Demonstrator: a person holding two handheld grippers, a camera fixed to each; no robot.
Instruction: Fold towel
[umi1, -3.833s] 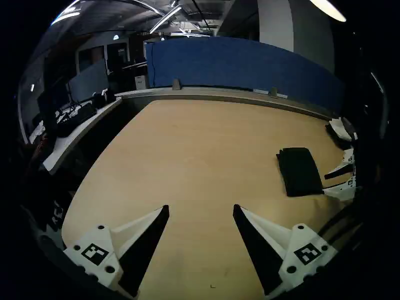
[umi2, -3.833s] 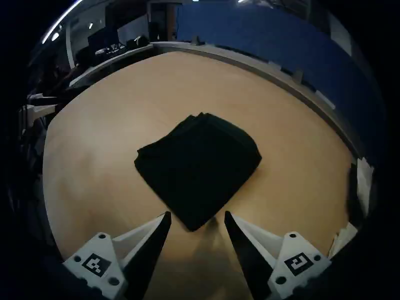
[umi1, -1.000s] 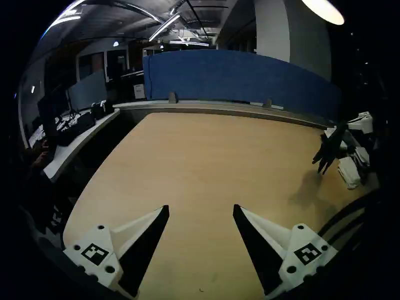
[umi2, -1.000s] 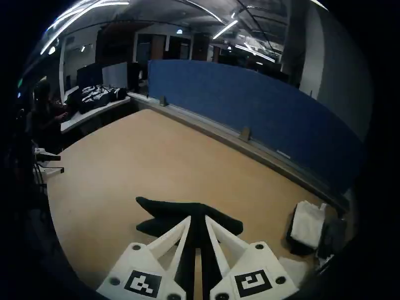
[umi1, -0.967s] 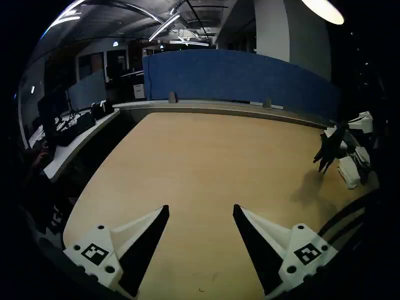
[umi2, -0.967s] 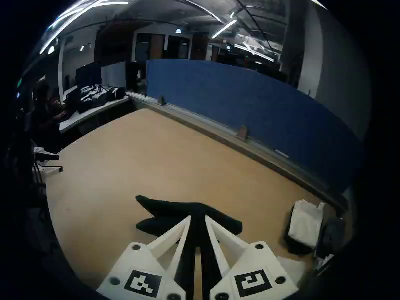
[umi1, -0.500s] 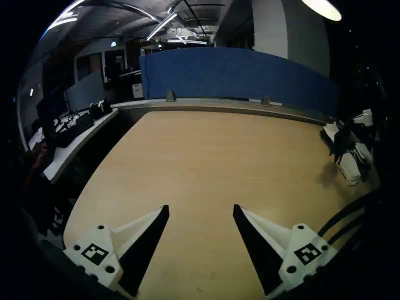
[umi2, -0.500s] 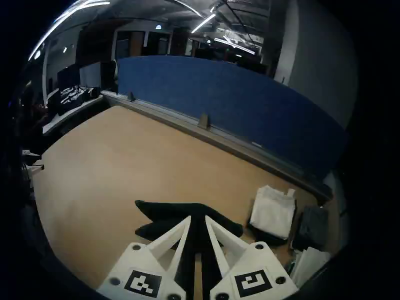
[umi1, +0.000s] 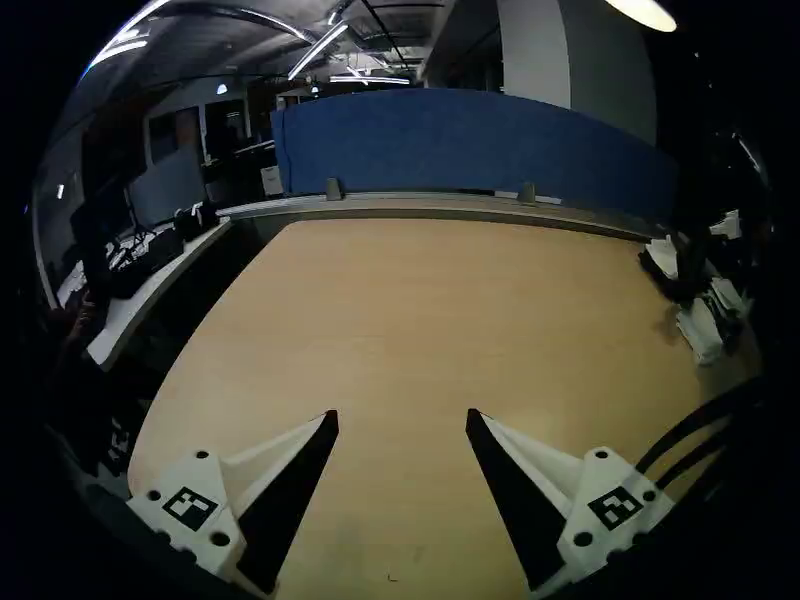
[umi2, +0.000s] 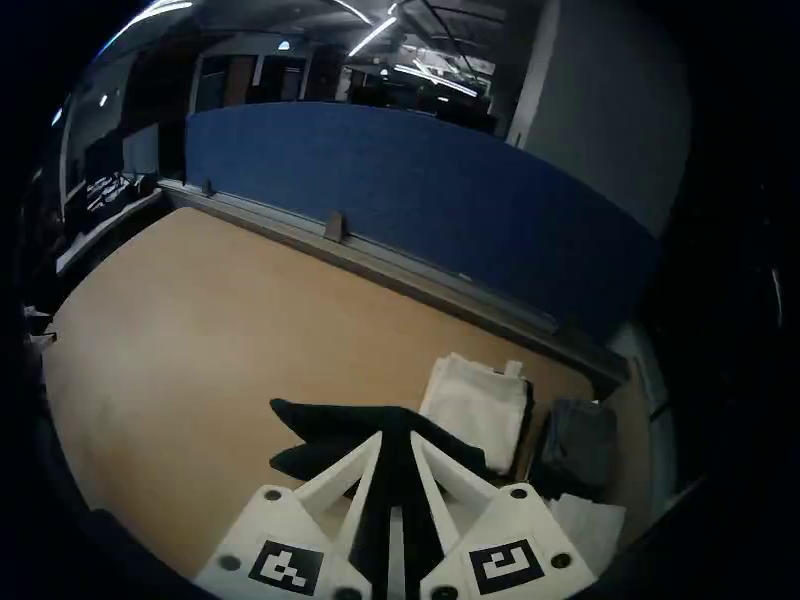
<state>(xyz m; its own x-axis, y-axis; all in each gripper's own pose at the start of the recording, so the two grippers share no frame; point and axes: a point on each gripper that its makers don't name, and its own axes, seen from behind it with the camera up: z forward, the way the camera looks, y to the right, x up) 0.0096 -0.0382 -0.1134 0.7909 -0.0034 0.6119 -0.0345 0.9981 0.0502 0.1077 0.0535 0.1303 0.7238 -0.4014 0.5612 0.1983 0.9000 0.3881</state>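
Observation:
My right gripper (umi2: 395, 440) is shut on a folded black towel (umi2: 330, 425), which it holds lifted above the wooden table (umi2: 200, 320). The towel's edges stick out to both sides of the fingers. Just beyond it lies a folded white towel (umi2: 475, 405). In the left gripper view the black towel (umi1: 687, 262) shows small and dark at the far right, over the stacked towels (umi1: 705, 325). My left gripper (umi1: 400, 415) hovers open over bare table (umi1: 430, 300) with nothing between its fingers.
A folded grey towel (umi2: 580, 445) and another white one (umi2: 590, 525) lie beside the white towel near the table's right end. A blue partition (umi2: 400, 200) with a grey ledge runs along the far edge. Desks with dark equipment (umi1: 140, 250) stand to the left.
The right gripper has carried the black towel sideways to the stack, so the white and grey towels now sit just beyond it. The left gripper has barely moved and stays open.

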